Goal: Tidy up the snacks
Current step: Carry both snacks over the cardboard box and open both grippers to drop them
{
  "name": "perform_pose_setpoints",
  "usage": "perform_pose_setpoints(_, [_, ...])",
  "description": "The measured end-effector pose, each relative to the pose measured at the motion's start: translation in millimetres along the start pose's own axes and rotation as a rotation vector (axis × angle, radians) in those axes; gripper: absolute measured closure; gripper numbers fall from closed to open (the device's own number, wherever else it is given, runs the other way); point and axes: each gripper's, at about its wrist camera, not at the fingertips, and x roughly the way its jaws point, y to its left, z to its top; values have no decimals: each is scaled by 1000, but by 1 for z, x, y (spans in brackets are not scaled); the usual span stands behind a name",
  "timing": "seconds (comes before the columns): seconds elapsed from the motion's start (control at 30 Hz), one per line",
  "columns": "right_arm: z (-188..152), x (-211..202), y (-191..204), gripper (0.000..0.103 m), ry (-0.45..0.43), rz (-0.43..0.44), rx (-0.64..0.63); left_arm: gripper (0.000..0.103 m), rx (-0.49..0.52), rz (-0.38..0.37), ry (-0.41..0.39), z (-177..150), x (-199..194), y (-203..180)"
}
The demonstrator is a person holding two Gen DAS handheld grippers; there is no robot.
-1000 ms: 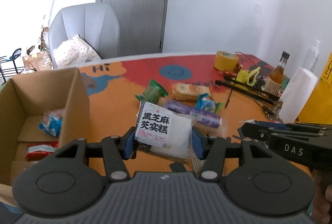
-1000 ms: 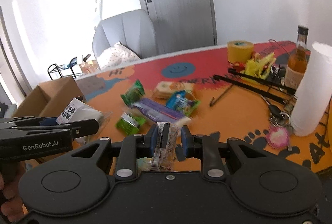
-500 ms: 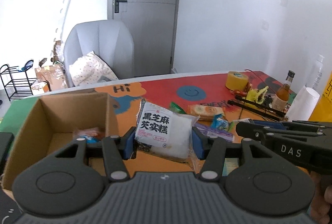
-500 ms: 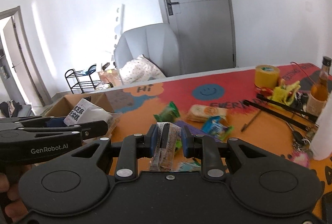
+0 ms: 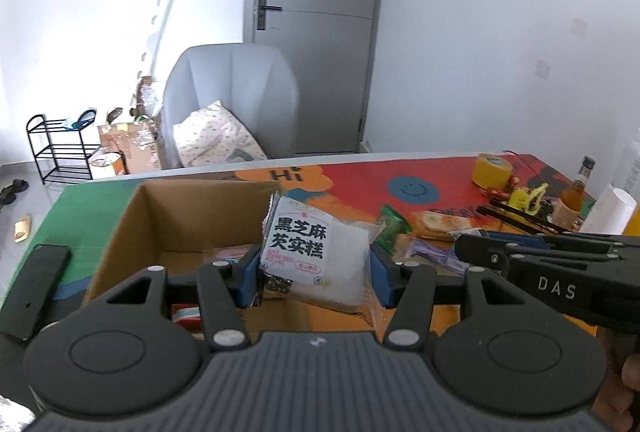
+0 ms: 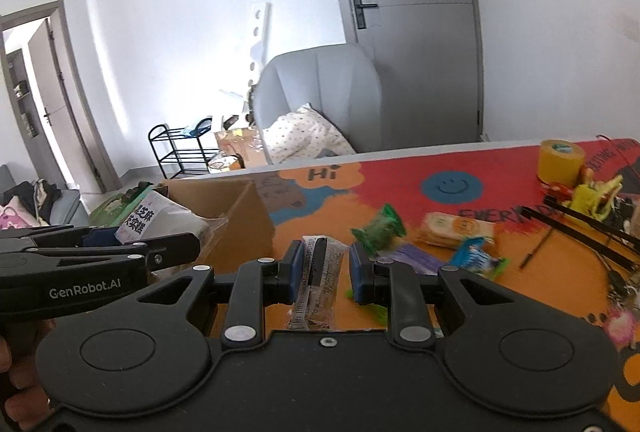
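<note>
My left gripper (image 5: 314, 274) is shut on a white snack packet (image 5: 316, 252) with black Chinese print, held in the air just right of the open cardboard box (image 5: 160, 216). A red wrapper (image 5: 186, 314) lies inside the box. My right gripper (image 6: 323, 272) is shut on a narrow clear-wrapped snack bar (image 6: 320, 276), above the orange table beside the box (image 6: 236, 216). Each gripper shows in the other's view: the right gripper (image 5: 552, 272) and the left gripper (image 6: 92, 256). Loose on the table lie a green packet (image 6: 380, 230), a cracker pack (image 6: 458, 230), a purple bar (image 6: 412, 260) and a blue packet (image 6: 474, 258).
A yellow tape roll (image 6: 560, 160), black sticks (image 6: 580, 228), a bottle (image 5: 576, 188) and a white paper roll (image 5: 612, 210) crowd the table's right side. A black phone (image 5: 34, 288) lies left of the box. A grey armchair (image 5: 232, 100) stands behind the table.
Both grippers have risen and swung left with their snacks held. The box now sits centre-left in the left wrist view and the loose snacks have slid to the right.
</note>
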Motion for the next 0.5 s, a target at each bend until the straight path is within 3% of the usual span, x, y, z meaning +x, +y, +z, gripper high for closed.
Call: perform_pose_setpoints(0.5, [12,32,54,80,18,79,-56,49,-92,98,7,-3,-9,68])
